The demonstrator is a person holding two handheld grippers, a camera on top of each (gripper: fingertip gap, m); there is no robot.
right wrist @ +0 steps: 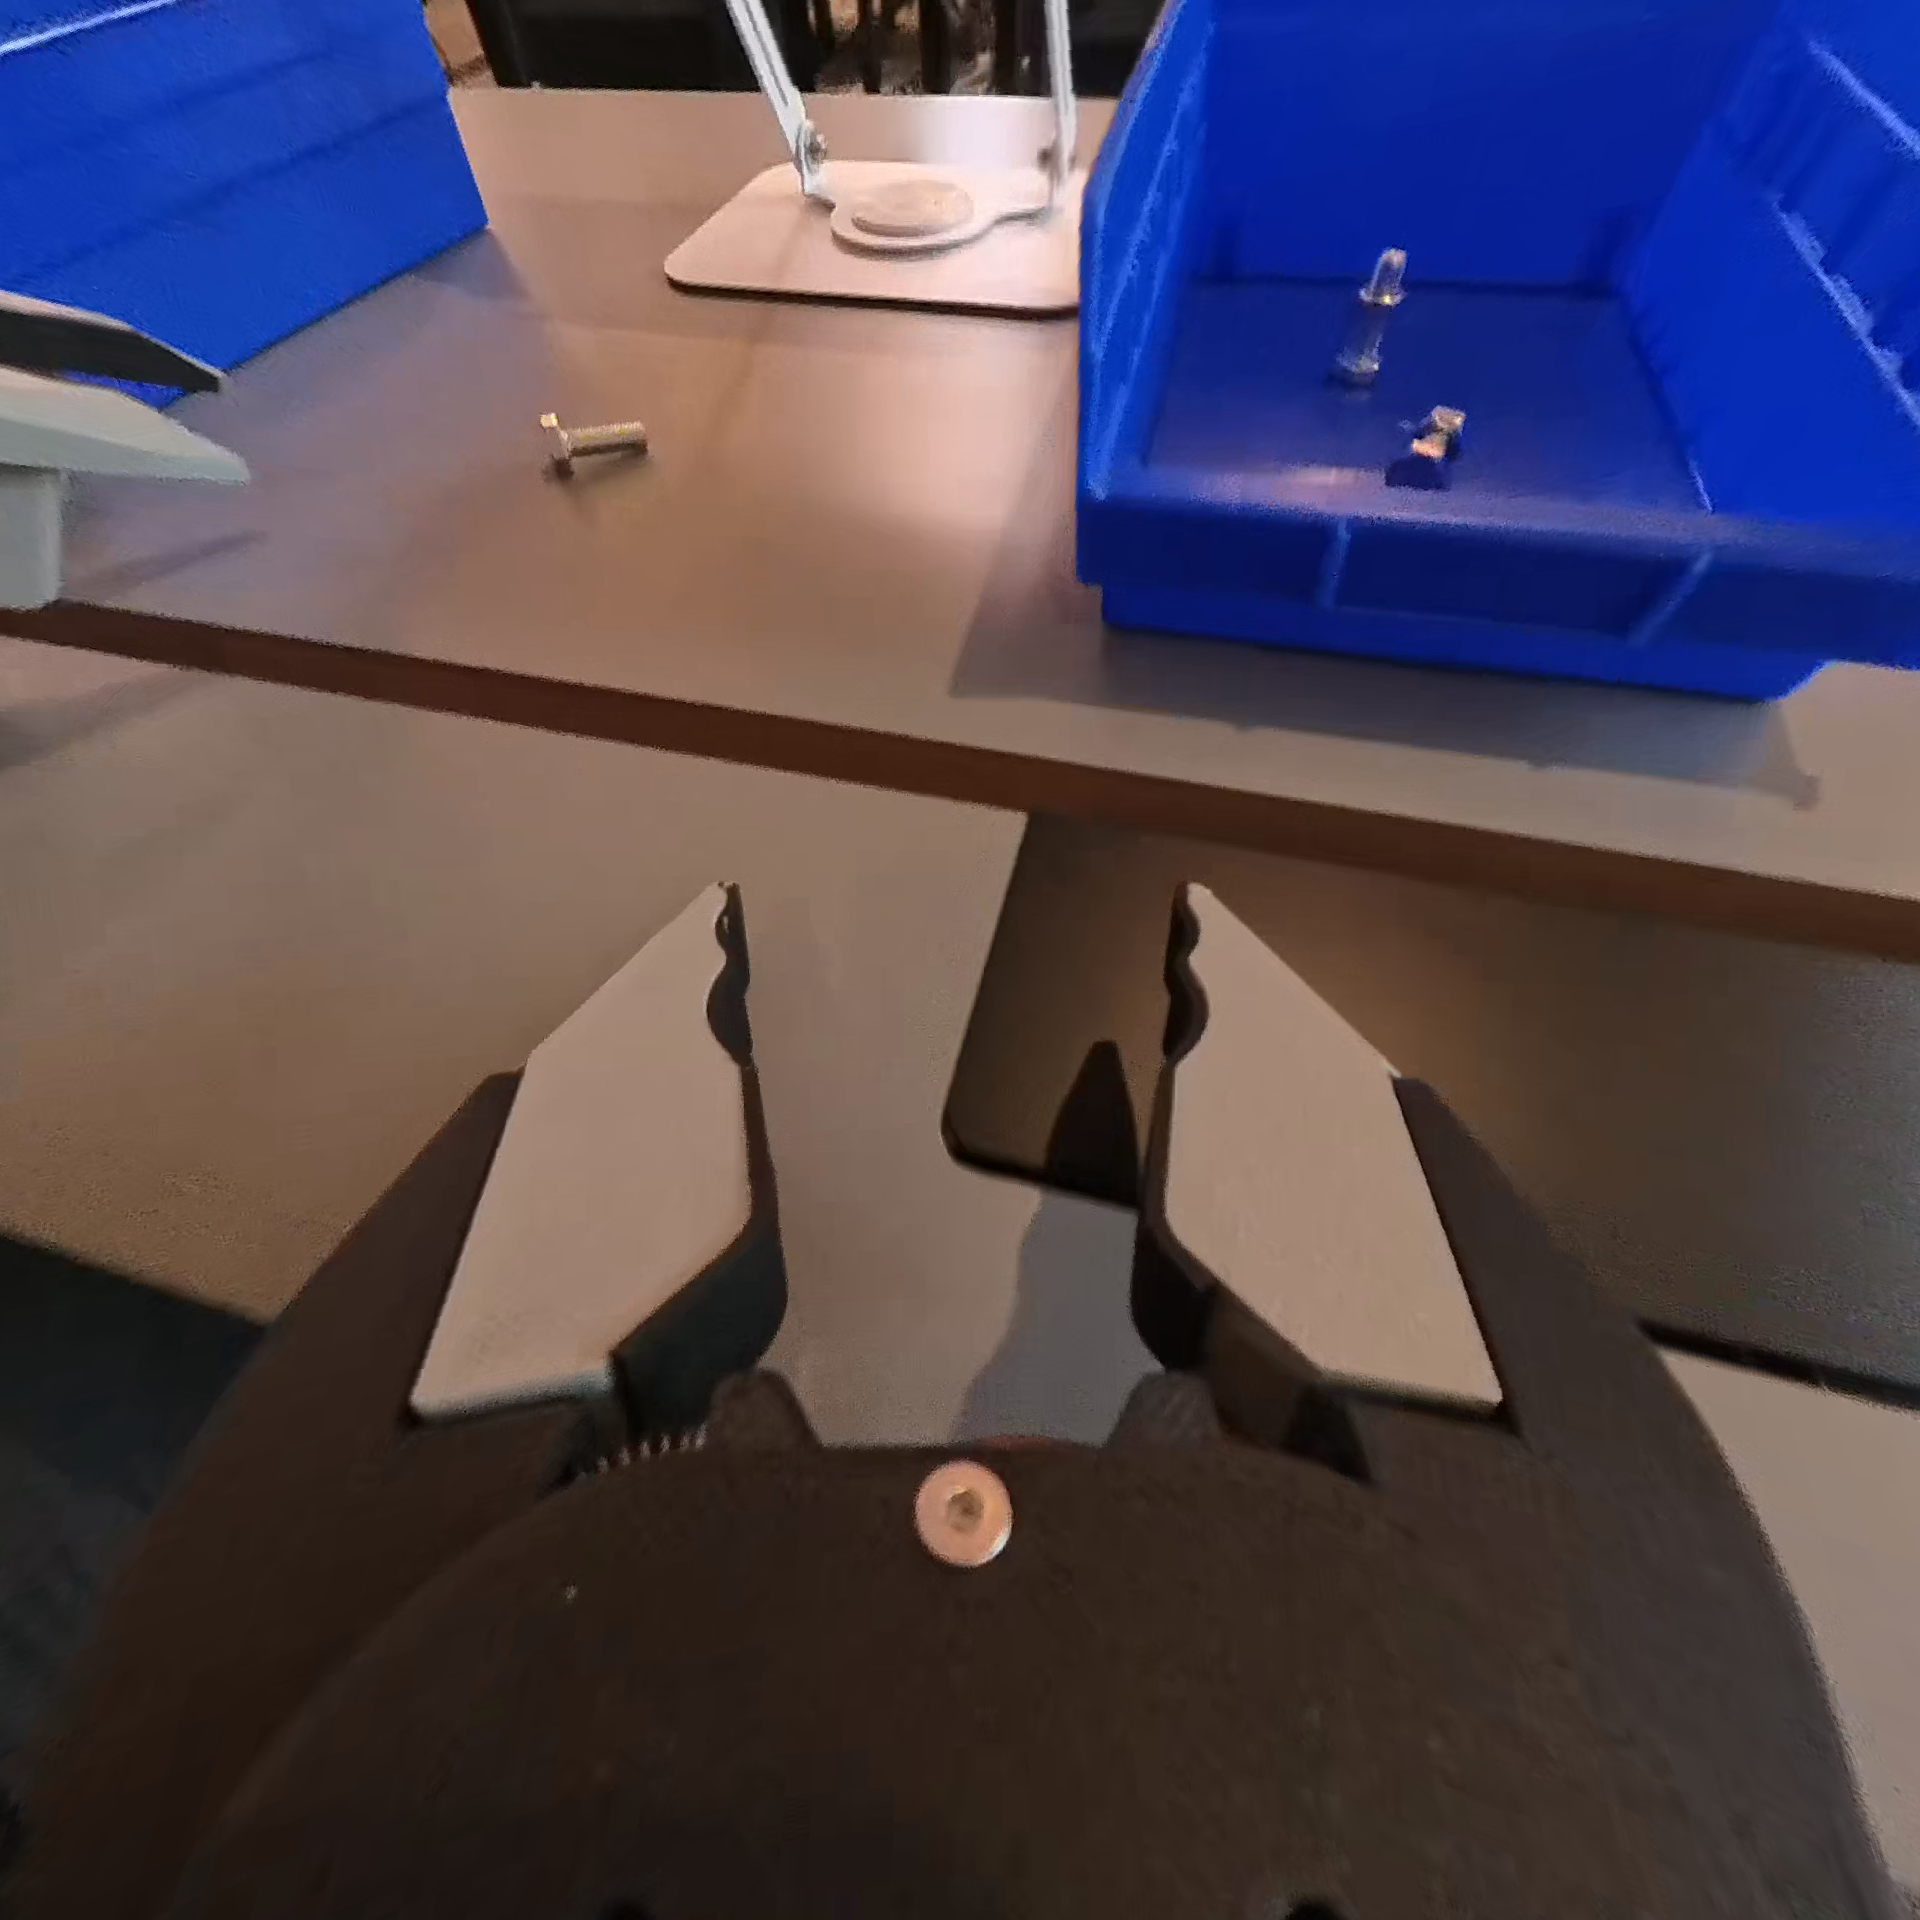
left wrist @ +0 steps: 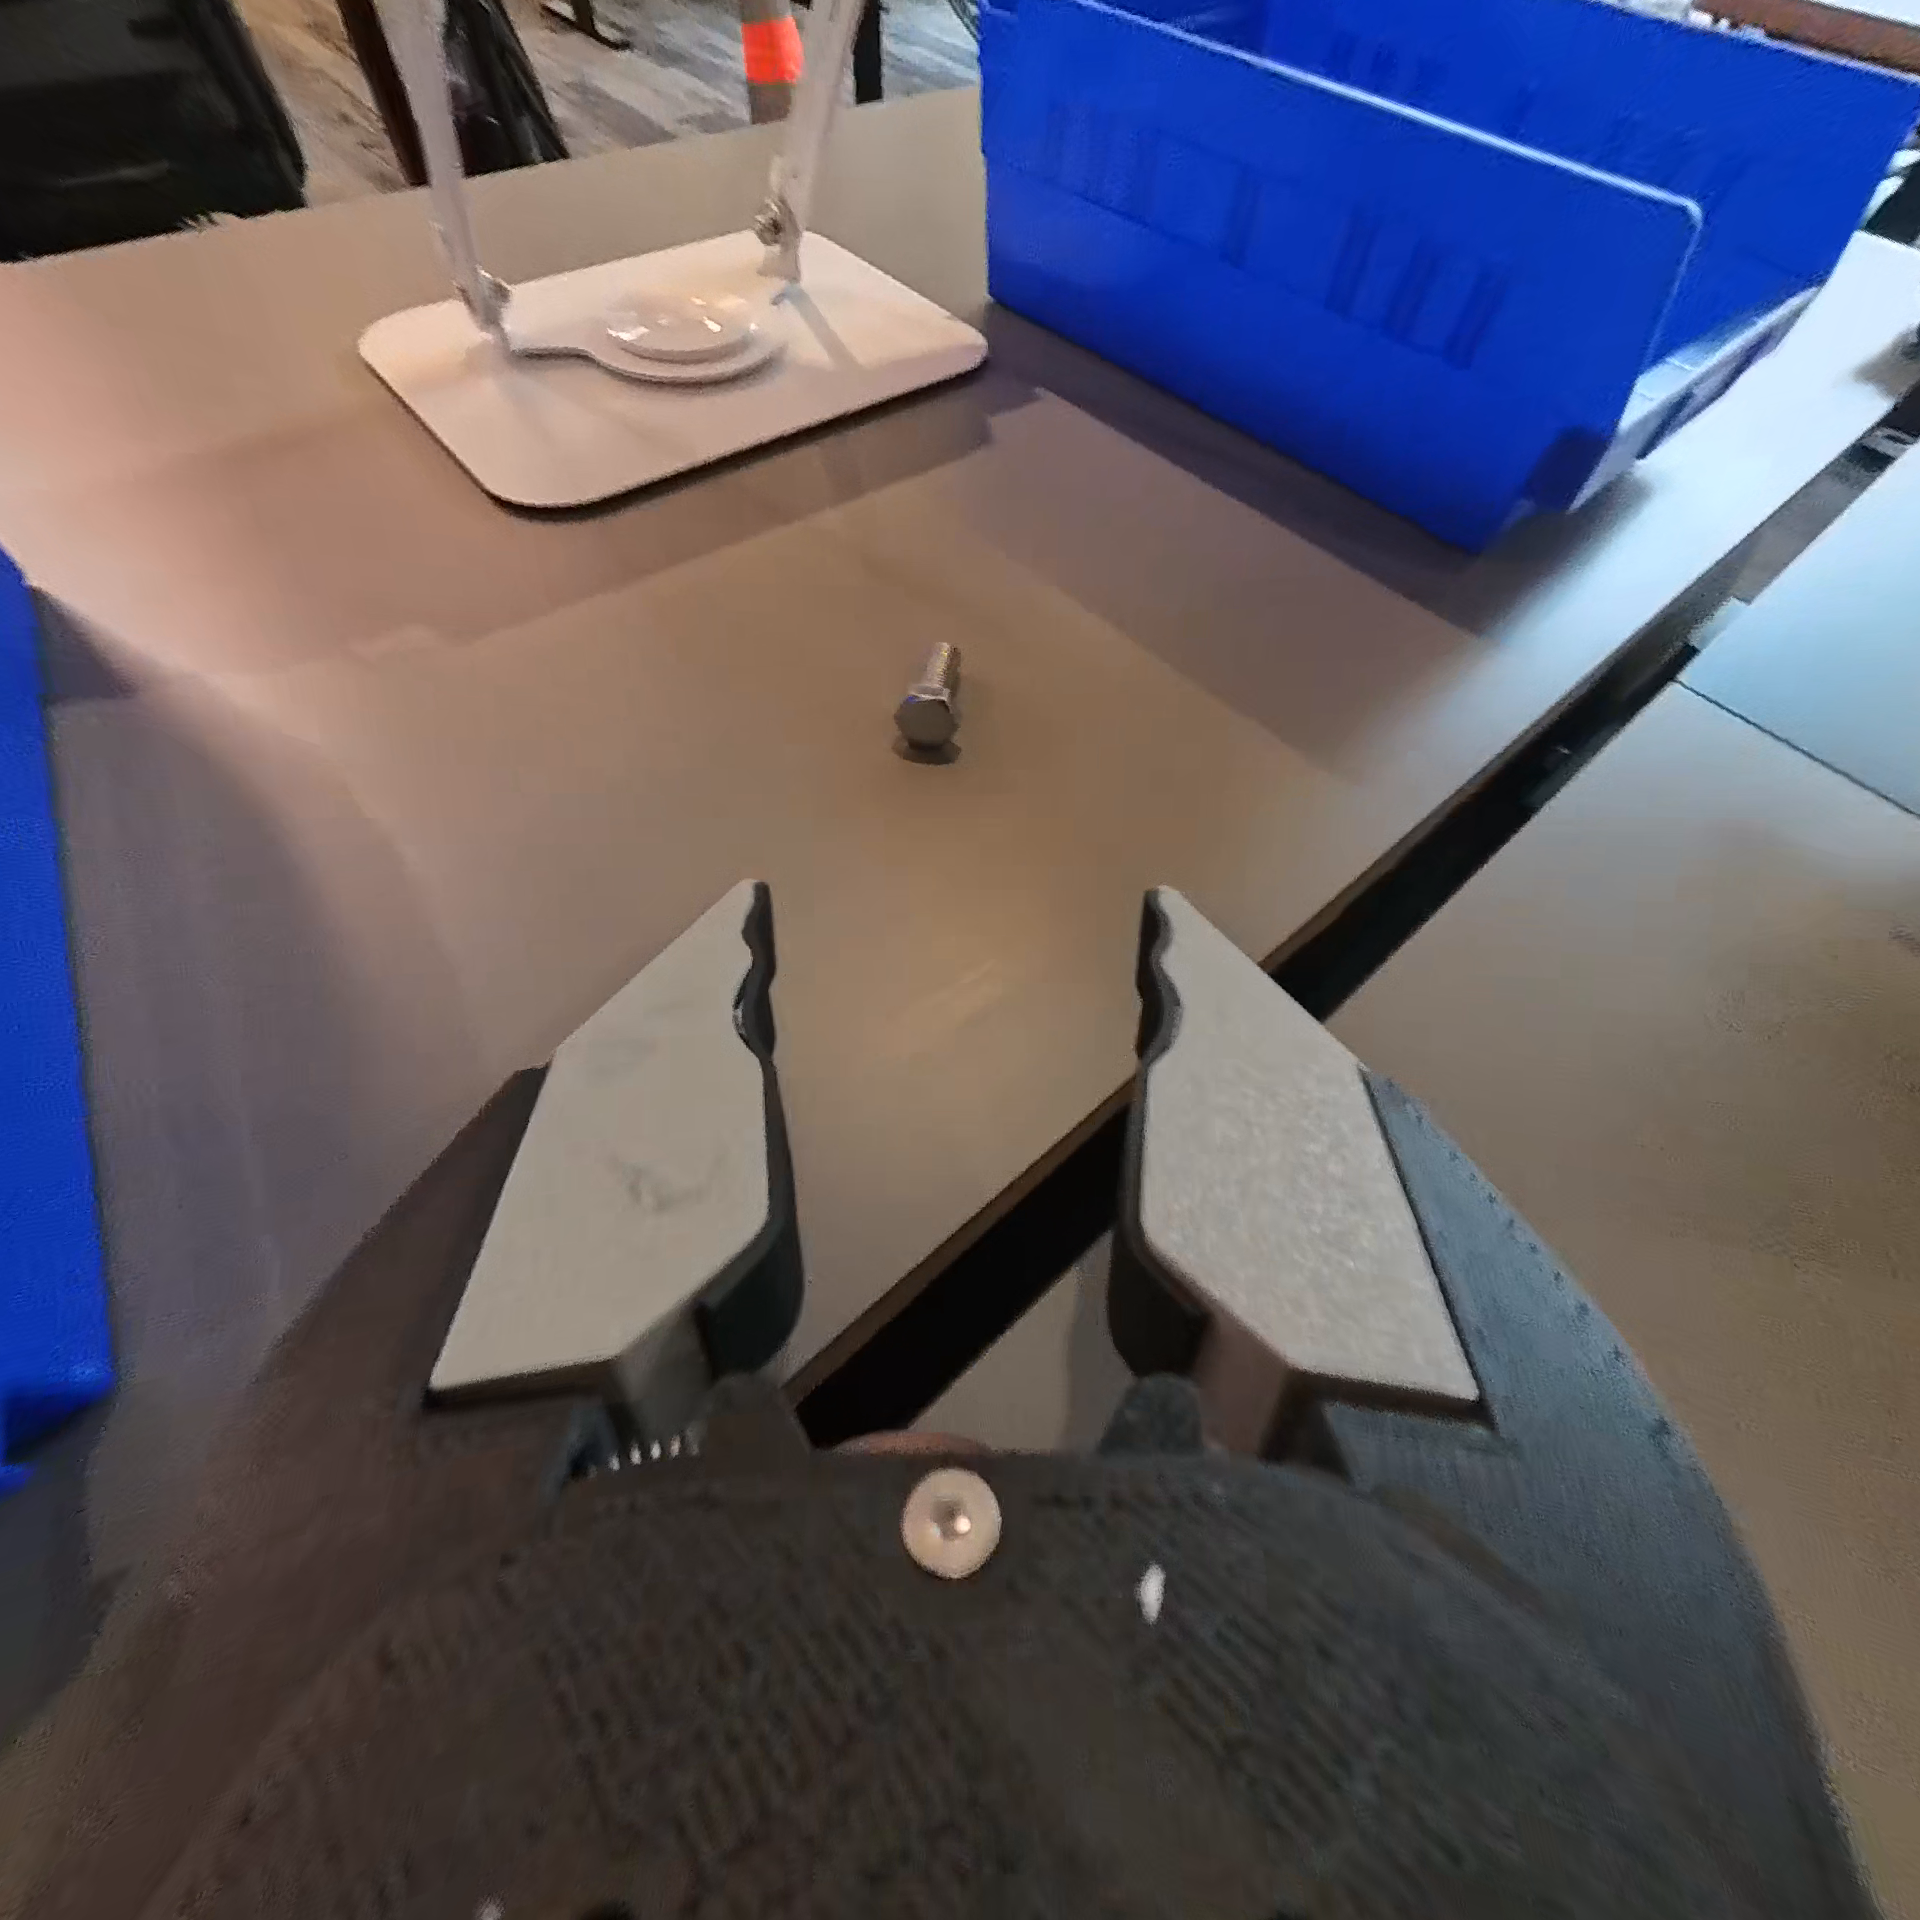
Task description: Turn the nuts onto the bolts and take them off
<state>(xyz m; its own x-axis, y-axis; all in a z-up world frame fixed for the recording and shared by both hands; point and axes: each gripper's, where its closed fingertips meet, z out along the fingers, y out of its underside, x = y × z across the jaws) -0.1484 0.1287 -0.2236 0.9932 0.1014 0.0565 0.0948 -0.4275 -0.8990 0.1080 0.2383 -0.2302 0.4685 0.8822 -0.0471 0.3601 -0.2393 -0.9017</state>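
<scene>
A silver hex bolt (left wrist: 928, 694) lies alone on the grey table, its head toward my left gripper (left wrist: 954, 904), which is open and empty a short way in front of it. The same bolt (right wrist: 592, 442) shows in the right wrist view, lying on its side. My right gripper (right wrist: 954, 902) is open and empty, held off the table's front edge above the floor. In the blue bin (right wrist: 1392, 582) at the right lie a long bolt (right wrist: 1369, 317) and a small metal piece (right wrist: 1432, 442), maybe a nut. The left gripper's finger (right wrist: 114, 436) shows at the left edge.
A white stand base (left wrist: 675, 374) with clear legs sits at the back of the table (left wrist: 416, 727). The blue bin (left wrist: 1351, 260) stands back right. Another blue bin (right wrist: 208, 166) stands at the left (left wrist: 42, 1039). The table's front edge (right wrist: 935, 738) runs across the right wrist view. My left tips are roughly 9 centimeters from the silver hex bolt (left wrist: 928, 694). My right tips are roughly 25 centimeters from the small metal piece (right wrist: 1432, 442).
</scene>
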